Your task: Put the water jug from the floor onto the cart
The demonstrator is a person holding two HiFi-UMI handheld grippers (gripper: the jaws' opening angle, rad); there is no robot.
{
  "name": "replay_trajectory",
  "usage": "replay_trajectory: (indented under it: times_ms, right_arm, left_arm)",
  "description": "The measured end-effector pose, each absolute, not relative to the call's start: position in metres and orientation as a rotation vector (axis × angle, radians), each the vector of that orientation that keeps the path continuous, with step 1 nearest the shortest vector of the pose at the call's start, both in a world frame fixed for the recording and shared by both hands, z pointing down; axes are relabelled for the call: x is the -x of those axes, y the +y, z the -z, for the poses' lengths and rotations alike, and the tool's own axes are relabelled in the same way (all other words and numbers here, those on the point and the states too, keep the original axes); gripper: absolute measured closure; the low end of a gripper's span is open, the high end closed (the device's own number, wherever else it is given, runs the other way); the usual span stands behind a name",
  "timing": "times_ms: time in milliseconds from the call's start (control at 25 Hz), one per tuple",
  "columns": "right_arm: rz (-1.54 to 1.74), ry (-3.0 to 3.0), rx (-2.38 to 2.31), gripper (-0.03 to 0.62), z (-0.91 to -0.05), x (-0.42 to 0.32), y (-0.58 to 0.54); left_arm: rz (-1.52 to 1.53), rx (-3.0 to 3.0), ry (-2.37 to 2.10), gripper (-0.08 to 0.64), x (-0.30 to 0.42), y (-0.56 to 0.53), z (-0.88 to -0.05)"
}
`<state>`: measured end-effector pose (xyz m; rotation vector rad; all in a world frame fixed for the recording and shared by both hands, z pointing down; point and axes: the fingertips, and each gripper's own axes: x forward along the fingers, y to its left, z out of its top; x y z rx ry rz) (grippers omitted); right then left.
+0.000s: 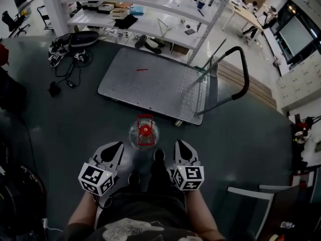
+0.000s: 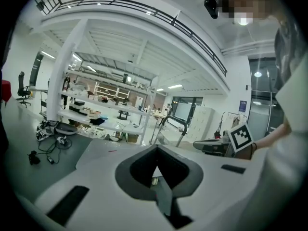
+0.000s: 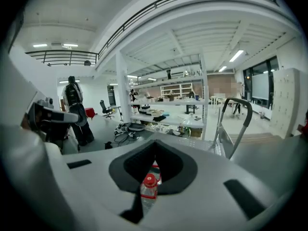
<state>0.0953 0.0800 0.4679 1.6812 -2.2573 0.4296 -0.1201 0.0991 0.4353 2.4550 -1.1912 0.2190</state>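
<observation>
The water jug [image 1: 144, 131], clear with a red cap and red handle, stands on the dark floor just in front of the cart [image 1: 155, 84], a flat grey metal platform with a black push handle [image 1: 244, 74]. My left gripper [image 1: 117, 145] hangs to the jug's near left and my right gripper [image 1: 180, 143] to its near right; both are shut, hold nothing and are apart from the jug. In the right gripper view the jug's red cap [image 3: 149, 181] shows below the closed jaws [image 3: 155, 146]. The left gripper view shows closed jaws [image 2: 156, 150] pointing toward the cart handle [image 2: 175, 121].
White shelving [image 1: 150, 9] loaded with small items stands behind the cart. Cables and gear [image 1: 67, 49] lie on the floor at the left. A chair frame [image 1: 251, 200] is at the lower right. A person [image 3: 73, 105] stands at the far left in the right gripper view.
</observation>
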Motion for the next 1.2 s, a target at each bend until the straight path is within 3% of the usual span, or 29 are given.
replay_trajectory:
  times_ms: [440, 840, 1200]
  right_arm:
    - [-0.35, -2.237, -1.257, 0.597, -0.578, -0.097, -0.036]
    - [-0.261, -2.169, -0.741, 0.538, -0.674, -0.067, -0.102]
    - [-0.255, -2.102, -0.602, 0.5, -0.752, -0.033, -0.127]
  left_arm:
    - [-0.405, -2.254, -1.408, 0.555, 0.1, -0.013, -0.497]
    - [-0.453, -2.065, -1.521, 0.555, 0.089, -0.091, -0.556]
    - [-0.503, -2.035, -1.455, 0.555, 0.096, -0.129, -0.64]
